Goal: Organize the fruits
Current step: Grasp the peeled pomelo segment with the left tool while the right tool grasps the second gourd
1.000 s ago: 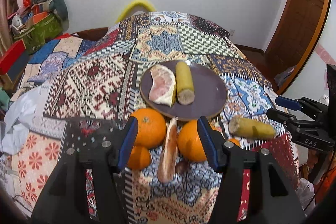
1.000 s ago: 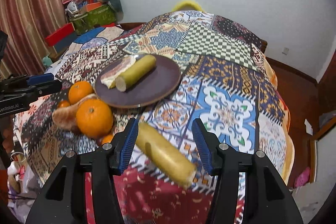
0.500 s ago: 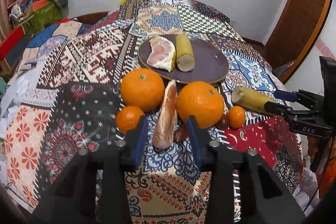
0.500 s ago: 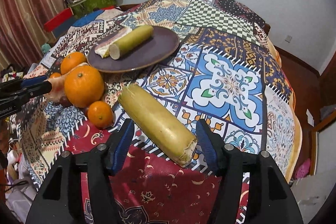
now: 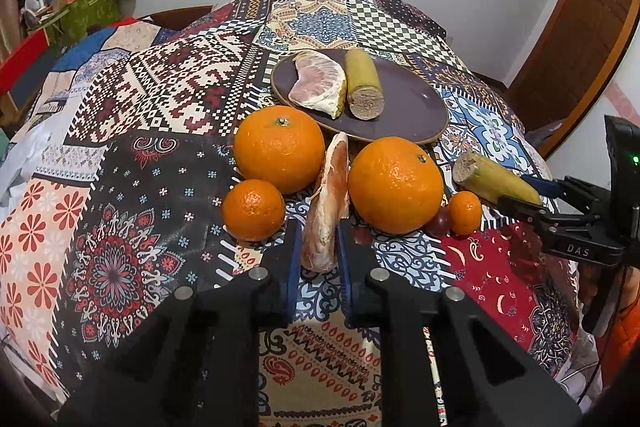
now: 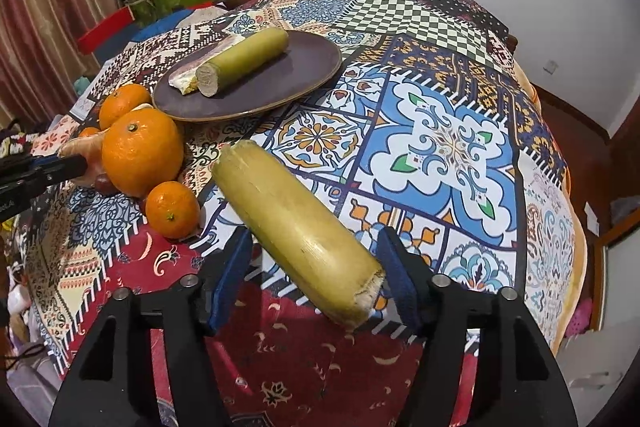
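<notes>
Gripping the near end of a pomelo wedge (image 5: 326, 203), the left tongs (image 5: 318, 251) are shown closed narrowly on it, both blue pads pressed against its sides. The wedge lies on the patchwork-covered worktop (image 5: 132, 131) near its front edge, between two large oranges (image 5: 280, 147) (image 5: 396, 183). It is judged soft, light and easily torn, so a gentle hold low across its thicker body is advised, not at the thin tip.

The right tongs (image 6: 316, 279) stand partly open around a yellow-green cane section (image 6: 296, 227) lying near the front right edge of the worktop. One blue pad (image 6: 394, 275) appears to touch the frayed near end, while the other pad stands clear of the stalk; no grip is seen. The section is judged stiff, fairly heavy and smooth-skinned, hence liable to slip or roll. A hold across its middle, square to its length, would be preferred.

Two small oranges (image 5: 253, 209) (image 5: 465, 213) rest beside the large ones; these are judged firm but round and apt to roll.

The dark round plate (image 5: 408, 99), set farther from the front edge, behind the oranges, holds a second pomelo wedge (image 5: 318, 83) and a second cane section (image 5: 362, 83) lying side by side and touching. The right half of the plate is bare.
</notes>
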`<state>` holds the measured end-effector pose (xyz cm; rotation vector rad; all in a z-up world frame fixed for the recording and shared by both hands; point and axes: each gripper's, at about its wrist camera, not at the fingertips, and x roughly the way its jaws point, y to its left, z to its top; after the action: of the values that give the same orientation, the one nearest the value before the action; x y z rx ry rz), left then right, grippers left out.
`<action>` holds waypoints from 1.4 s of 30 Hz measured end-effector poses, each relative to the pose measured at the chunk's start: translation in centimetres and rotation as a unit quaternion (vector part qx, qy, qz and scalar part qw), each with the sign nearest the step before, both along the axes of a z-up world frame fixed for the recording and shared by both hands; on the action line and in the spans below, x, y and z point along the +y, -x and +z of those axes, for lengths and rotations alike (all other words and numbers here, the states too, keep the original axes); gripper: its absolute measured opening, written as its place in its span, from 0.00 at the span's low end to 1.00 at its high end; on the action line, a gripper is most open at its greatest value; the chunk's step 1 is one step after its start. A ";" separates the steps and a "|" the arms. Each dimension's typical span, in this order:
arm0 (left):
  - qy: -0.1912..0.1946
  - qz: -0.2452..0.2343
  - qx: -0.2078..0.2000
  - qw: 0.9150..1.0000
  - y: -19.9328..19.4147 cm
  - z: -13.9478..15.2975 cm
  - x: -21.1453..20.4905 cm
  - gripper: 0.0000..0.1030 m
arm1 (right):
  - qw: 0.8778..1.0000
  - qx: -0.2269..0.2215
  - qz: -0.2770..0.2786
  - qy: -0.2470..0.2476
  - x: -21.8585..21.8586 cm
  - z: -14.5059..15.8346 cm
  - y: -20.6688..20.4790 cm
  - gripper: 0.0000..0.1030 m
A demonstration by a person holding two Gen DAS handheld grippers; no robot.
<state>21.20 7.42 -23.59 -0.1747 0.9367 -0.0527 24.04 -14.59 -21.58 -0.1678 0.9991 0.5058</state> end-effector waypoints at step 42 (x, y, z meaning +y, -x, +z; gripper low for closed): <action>-0.018 0.036 0.007 0.999 7.6 1.6 3.4 0.44 | 0.999 0.014 0.001 -0.040 -0.7 1.8 5.1 0.36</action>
<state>13.63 10.86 -22.01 -0.1765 0.9440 0.0317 18.95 -15.32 -19.77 -0.0894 1.0036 0.5497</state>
